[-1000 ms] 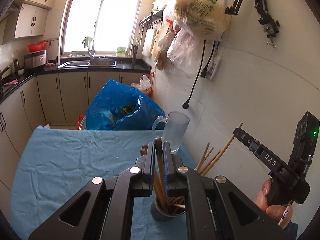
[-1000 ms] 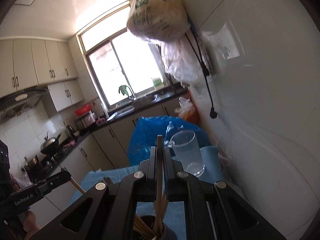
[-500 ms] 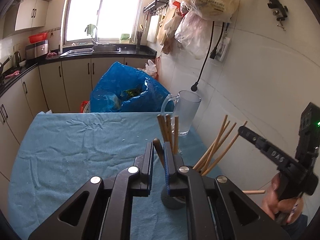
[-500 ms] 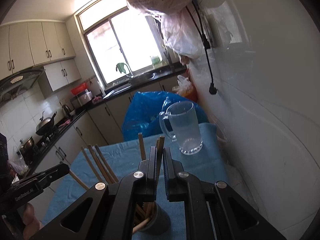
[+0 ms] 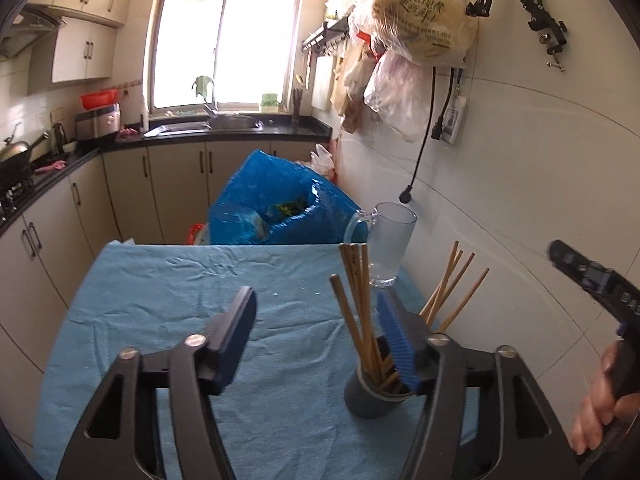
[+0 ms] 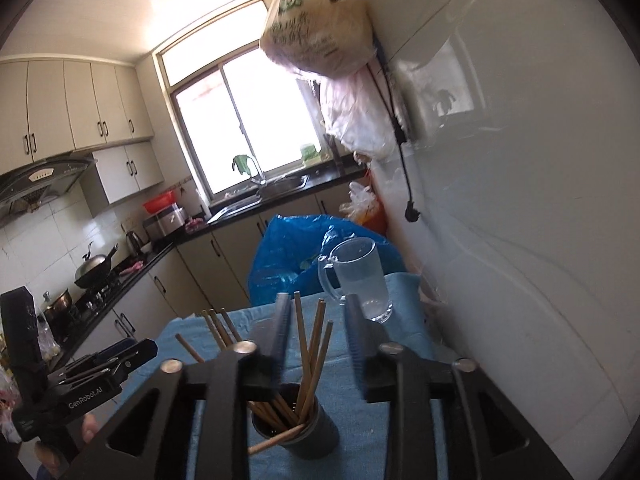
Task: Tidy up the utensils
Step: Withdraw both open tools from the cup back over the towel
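Both the left tongs (image 5: pixel 316 330) and right tongs (image 6: pixel 318 334) have just sprung wide and let go, so the chopsticks (image 6: pixel 308 354) now stand in the dark cup (image 6: pixel 298 434) near the bench's (image 5: pixel 168 292) right edge, apparently sorted.

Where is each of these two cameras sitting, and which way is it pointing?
Left wrist: rides the left gripper, facing over the blue cloth toward the window; its open fingers show, and the right gripper at the edge.
Right wrist: rides the right gripper, tilted up toward window and wall; open fingers show.
Shared: chopstick cup, glass mug, blue bag.
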{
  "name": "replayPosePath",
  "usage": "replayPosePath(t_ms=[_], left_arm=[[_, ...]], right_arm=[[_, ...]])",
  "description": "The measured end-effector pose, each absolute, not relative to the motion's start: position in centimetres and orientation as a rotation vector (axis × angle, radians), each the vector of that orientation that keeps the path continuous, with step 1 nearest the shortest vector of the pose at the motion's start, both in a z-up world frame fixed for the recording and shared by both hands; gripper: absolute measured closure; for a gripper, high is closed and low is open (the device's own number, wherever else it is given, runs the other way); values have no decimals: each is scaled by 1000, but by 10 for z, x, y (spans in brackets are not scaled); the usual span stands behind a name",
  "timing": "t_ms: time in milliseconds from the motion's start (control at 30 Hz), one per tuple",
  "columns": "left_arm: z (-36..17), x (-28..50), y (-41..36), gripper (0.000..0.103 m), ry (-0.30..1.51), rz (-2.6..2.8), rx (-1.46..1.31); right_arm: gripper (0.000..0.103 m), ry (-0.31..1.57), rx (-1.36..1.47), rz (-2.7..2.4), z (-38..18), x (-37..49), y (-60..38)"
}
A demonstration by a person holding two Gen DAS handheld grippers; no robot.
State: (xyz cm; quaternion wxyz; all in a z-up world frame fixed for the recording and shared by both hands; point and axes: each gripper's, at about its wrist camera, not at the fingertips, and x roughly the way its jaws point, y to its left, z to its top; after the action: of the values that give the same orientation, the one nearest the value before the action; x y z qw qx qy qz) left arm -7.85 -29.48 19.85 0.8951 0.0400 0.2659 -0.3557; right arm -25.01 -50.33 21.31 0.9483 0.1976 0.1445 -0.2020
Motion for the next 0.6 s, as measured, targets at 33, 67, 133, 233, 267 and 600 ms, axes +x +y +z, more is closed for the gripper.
replayPosePath(t_ms=[33, 67, 133, 233, 267, 600], left_arm=[[199, -82, -290, 34, 542, -726, 85], [200, -86, -287, 29, 536, -718, 88], [200, -93, -279, 20, 525, -705, 90], [200, -102, -268, 15, 509, -681, 93], [199, -105, -265, 12, 507, -673, 99], [185, -133, -222, 7, 492, -593, 135]], right_arm=[[54, 286, 391, -427, 215, -257, -498], [50, 282, 384, -440, 216, -262, -494], [35, 283, 362, -473, 217, -273, -484], [21, 283, 325, -511, 219, -287, -465], [18, 286, 314, -524, 218, -290, -460], [2, 312, 287, -602, 202, -320, -406]])
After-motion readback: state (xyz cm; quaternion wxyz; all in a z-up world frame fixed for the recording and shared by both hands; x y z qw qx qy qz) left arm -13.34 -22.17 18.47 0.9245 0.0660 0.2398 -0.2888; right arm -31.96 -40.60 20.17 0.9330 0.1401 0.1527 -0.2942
